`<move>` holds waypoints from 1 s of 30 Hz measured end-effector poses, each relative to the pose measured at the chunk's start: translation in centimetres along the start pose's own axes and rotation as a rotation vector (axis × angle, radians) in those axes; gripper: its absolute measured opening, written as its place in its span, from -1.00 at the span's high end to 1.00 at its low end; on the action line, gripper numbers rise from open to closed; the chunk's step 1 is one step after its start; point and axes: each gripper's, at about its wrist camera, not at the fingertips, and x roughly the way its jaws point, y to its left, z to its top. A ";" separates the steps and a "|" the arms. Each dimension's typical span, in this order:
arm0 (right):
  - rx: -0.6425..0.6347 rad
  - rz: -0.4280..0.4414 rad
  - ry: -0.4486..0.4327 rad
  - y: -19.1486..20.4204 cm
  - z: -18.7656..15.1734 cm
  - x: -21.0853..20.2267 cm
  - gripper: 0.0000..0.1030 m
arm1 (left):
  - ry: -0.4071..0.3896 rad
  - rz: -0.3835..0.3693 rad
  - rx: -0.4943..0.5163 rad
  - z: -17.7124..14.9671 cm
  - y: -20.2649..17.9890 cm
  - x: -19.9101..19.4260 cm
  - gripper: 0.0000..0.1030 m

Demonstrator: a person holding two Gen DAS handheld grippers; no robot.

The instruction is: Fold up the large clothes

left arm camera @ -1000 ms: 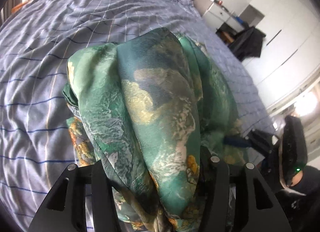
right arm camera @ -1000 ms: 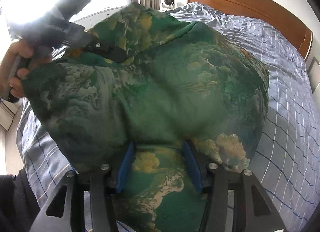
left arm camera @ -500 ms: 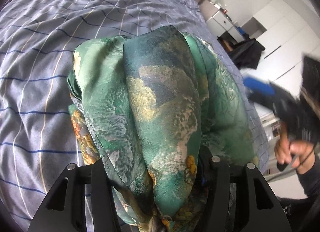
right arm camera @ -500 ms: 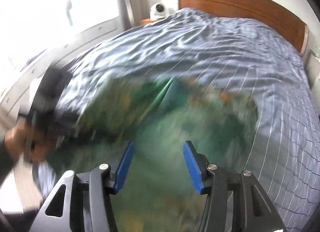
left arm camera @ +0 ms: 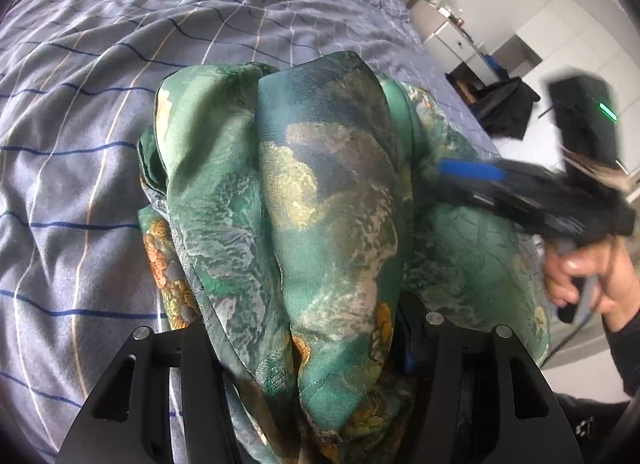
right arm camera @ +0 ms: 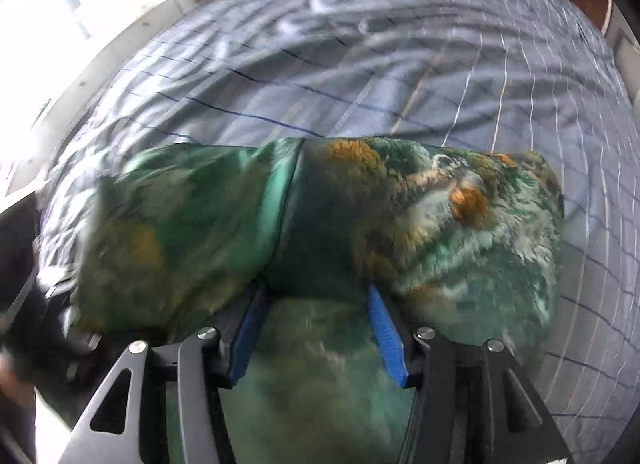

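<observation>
Both claws, left (left arm camera: 316, 348) and right (right arm camera: 316, 328), were clamped on the green cloth (left arm camera: 320, 192) bunched ahead of them, apparently to lay a fold on the bed (left arm camera: 100, 104).

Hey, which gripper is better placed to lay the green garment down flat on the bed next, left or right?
Probably the left gripper: a thick bunch of the green garment fills the space between its fingers over the bed. The right gripper has blue pads that show bare, with the cloth only draped ahead, so its hold looks uncertain.

One green garment (left arm camera: 328, 200), two grippers (left arm camera: 312, 344) (right arm camera: 316, 328), one checked bedspread (left arm camera: 120, 84).
</observation>
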 end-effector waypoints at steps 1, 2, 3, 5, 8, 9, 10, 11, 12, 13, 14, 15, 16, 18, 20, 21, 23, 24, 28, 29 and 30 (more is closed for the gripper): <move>-0.015 0.020 -0.027 -0.1 -1.0 -1.6 -0.04 | -0.001 -0.001 -0.001 0.0 0.0 0.0 -0.12; -0.032 0.024 -0.050 0.0 -2.0 -3.0 -0.04 | -0.001 -0.002 -0.001 0.1 0.1 0.0 -0.12; -0.071 0.012 -0.098 0.1 -4.0 -5.3 -0.04 | -0.001 -0.005 0.000 0.1 0.1 0.1 -0.12; -0.114 -0.004 -0.149 0.3 -7.3 -8.0 -0.04 | -0.001 -0.011 -0.002 0.1 0.2 0.1 -0.13; -0.121 0.027 -0.198 0.3 -12.8 -11.8 -0.04 | 0.000 -0.009 -0.002 0.2 0.2 0.1 -0.13; -0.115 0.035 -0.210 0.5 -14.6 -12.5 -0.04 | 0.000 -0.007 -0.001 0.2 0.2 0.1 -0.13; -0.104 0.047 -0.219 0.6 -16.1 -12.8 -0.04 | 0.002 -0.007 -0.003 0.2 0.3 0.1 -0.13; -0.092 0.059 -0.216 0.7 -17.4 -12.7 -0.04 | 0.003 -0.008 -0.004 0.2 0.2 0.1 -0.14; -0.080 0.064 -0.212 0.9 -18.3 -12.3 -0.04 | 0.004 -0.008 -0.004 0.3 0.2 0.2 -0.14; -0.066 0.062 -0.202 0.9 -19.0 -11.3 -0.04 | 0.005 -0.007 -0.003 0.3 0.1 0.3 -0.15; -0.055 0.052 -0.189 0.7 -19.1 -10.2 -0.05 | 0.004 -0.001 -0.002 0.3 -0.1 0.3 -0.16; -0.032 0.032 -0.158 0.6 -19.2 -8.5 -0.12 | 0.003 0.006 -0.002 0.3 -0.2 0.4 -0.17; -0.016 0.027 -0.135 0.4 -19.2 -7.4 -0.17 | 0.000 0.012 -0.004 0.3 -0.4 0.4 -0.18; -0.002 0.023 -0.119 0.1 -19.3 -5.7 -0.19 | -0.009 0.031 -0.007 0.2 -0.8 0.4 -0.20; 0.011 0.021 -0.138 0.0 -19.3 -6.2 -0.19 | -0.022 0.040 -0.011 0.2 -1.3 -0.1 -0.25; 0.012 0.015 -0.147 0.1 -19.4 -6.9 -0.19 | -0.031 0.040 -0.016 0.2 -1.7 -0.5 -0.27; 0.029 0.010 -0.169 0.0 -19.6 -8.1 -0.20 | -0.050 0.039 -0.024 0.3 -2.4 -1.7 -0.35; 0.048 0.016 -0.189 -0.2 -19.8 -9.0 -0.20 | -0.060 0.035 -0.031 0.4 -2.9 -2.4 -0.38; 0.108 0.027 -0.293 -1.1 -20.6 -13.0 -0.23 | -0.094 0.062 -0.019 0.4 -4.5 -5.6 -0.56; 0.107 0.020 -0.311 -1.2 -20.8 -13.8 -0.28 | -0.105 0.082 -0.018 0.4 -4.7 -6.7 -0.56; 0.103 0.004 -0.331 -1.3 -21.0 -14.8 -0.41 | -0.118 0.095 -0.025 0.3 -4.7 -7.8 -0.56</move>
